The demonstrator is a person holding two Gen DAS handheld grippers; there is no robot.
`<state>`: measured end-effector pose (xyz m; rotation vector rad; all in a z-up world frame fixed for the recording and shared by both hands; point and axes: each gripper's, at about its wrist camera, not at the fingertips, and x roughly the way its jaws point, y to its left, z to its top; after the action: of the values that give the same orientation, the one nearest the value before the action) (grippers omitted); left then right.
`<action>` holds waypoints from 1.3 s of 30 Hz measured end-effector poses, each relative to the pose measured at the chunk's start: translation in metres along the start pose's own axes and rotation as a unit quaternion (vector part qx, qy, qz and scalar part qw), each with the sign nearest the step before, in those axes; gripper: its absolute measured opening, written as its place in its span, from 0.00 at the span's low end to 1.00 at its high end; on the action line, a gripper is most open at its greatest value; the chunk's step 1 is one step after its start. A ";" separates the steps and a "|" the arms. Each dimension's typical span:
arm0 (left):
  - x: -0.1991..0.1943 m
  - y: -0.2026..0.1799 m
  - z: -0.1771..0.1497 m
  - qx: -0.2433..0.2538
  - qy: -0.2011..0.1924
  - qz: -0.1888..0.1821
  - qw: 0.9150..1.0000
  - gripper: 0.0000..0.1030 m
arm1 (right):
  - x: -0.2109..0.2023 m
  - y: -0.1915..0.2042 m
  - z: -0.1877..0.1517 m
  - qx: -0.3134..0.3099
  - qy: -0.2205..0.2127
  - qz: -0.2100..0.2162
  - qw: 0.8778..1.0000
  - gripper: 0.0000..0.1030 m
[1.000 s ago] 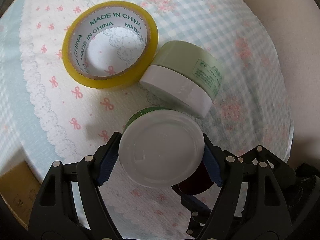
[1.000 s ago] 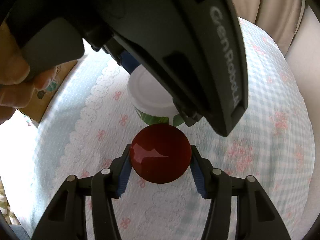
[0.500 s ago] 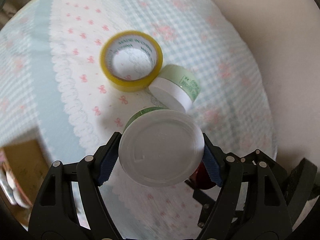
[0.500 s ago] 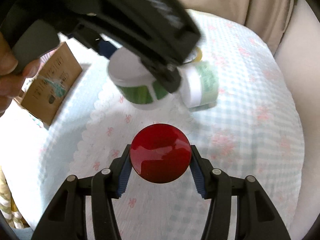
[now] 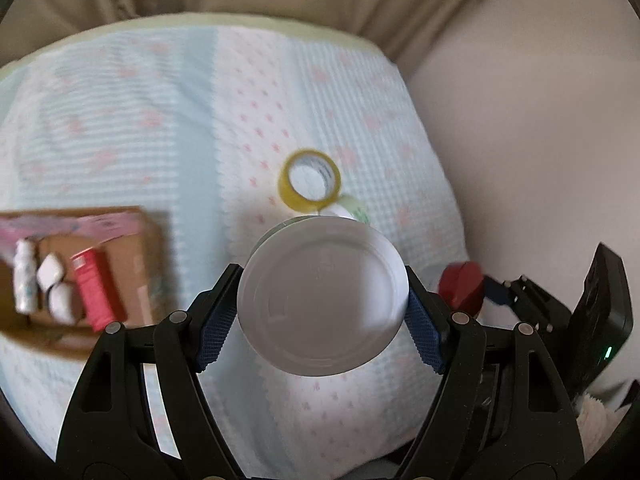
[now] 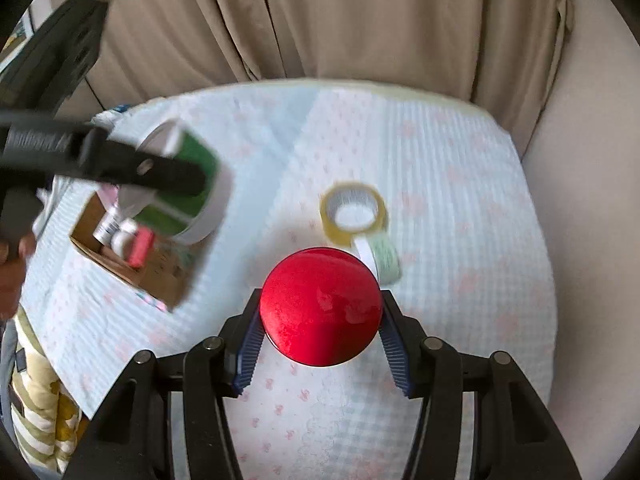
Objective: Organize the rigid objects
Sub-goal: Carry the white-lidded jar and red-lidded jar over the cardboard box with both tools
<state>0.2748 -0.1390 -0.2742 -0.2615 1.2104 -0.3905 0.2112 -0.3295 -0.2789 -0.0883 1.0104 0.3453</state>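
Observation:
My left gripper [image 5: 322, 304] is shut on a white-lidded green tub [image 5: 322, 300], held high above the bed; the right wrist view shows that tub [image 6: 188, 196] over the cardboard box [image 6: 160, 276]. My right gripper [image 6: 320, 320] is shut on a red-lidded jar [image 6: 320, 306], also lifted; its red lid [image 5: 460, 284] shows at the right of the left wrist view. On the bedspread lie a yellow tape roll [image 5: 310, 186] [image 6: 354, 210] and, touching it, a pale green jar with a white lid [image 6: 380, 258] on its side.
An open cardboard box [image 5: 132, 256] at the left holds a white bottle [image 5: 24, 280], white caps and a red item [image 5: 96, 288]. Beige curtains [image 6: 360, 20] hang behind the bed. A person's hand and striped clothing [image 6: 32, 400] are at the left edge.
Both grippers have risen well above the bedspread with their jars still held. The left one swung toward the cardboard box, which came into view. The tape roll and pale green jar stayed put.

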 end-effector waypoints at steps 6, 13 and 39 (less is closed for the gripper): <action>-0.087 0.053 -0.010 -0.049 -0.052 0.014 0.997 0.71 | -0.038 0.038 0.050 -0.014 -0.024 0.028 0.999 0.49; -0.156 0.136 -0.019 -0.065 -0.075 0.031 0.995 0.71 | -0.048 0.110 0.094 0.010 -0.033 0.058 0.998 0.49; -0.067 0.378 -0.028 -0.041 0.072 -0.012 0.996 0.71 | 0.143 0.282 0.083 0.182 0.096 0.029 0.978 0.48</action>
<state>0.2862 0.2315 -0.3766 -0.3236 1.3675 -0.3869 0.2561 -0.0101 -0.3308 0.2434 1.2541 0.2026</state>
